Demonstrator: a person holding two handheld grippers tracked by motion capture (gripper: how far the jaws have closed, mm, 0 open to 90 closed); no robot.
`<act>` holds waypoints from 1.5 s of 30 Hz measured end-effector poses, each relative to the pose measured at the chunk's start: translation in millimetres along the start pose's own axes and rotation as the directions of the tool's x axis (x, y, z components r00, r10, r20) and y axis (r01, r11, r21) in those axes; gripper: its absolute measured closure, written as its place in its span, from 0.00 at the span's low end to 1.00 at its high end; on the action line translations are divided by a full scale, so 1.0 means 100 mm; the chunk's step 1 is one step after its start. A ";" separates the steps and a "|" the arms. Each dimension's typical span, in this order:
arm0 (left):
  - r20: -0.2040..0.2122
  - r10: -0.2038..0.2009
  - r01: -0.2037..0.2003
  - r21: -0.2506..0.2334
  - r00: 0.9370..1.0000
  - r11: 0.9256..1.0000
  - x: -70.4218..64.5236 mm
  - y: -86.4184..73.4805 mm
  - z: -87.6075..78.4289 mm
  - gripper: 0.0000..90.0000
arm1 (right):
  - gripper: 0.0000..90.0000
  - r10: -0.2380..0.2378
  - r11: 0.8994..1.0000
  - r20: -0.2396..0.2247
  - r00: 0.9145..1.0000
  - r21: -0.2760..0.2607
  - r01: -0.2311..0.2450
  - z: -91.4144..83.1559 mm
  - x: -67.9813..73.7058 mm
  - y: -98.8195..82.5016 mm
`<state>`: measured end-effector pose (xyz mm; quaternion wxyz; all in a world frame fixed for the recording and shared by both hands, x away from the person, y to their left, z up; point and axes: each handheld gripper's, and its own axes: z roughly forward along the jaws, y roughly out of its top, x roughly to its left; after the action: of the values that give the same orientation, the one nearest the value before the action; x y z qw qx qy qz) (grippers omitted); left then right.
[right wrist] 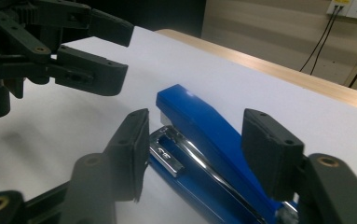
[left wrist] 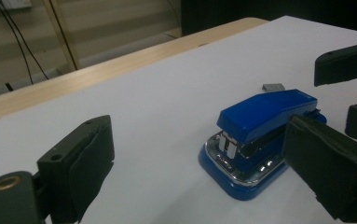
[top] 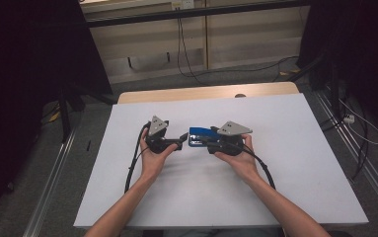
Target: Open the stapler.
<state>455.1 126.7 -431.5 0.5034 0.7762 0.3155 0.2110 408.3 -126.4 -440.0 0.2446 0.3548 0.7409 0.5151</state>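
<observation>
A blue stapler with a chrome inner rail lies flat in the middle of the white table. My left gripper comes at its front end from the left. In the left gripper view that gripper stands wide open, and the stapler lies close to its right jaw. My right gripper reaches in from the right. Its jaws straddle the stapler at the rear, with the pads close beside it and a thin gap at the left pad. The left gripper faces it, open.
A small grey strip of staples lies on the table just behind the stapler. A wooden edge runs along the table's far side. Beyond it are cables on the floor and dark stands at both sides.
</observation>
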 end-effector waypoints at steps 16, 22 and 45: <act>0.003 -0.017 0.017 0.062 1.000 0.998 0.05 -0.06 -0.01 0.08 | 0.93 0.046 0.999 -0.093 0.995 0.033 -0.043 0.15 0.02 0.02; 0.001 -0.009 0.009 0.070 1.000 0.997 0.04 -0.08 0.00 0.06 | 1.00 0.041 0.996 -0.115 0.993 0.083 -0.032 0.23 0.05 0.04; 0.117 -0.016 -0.004 0.163 0.993 0.987 -0.07 -0.05 0.06 1.00 | 1.00 0.015 0.980 -0.103 0.995 0.200 0.006 0.44 0.05 0.05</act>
<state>452.8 119.4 -439.1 0.4569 0.8249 0.3037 0.1367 438.8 -95.2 -450.3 0.1677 0.3520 0.7997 0.4566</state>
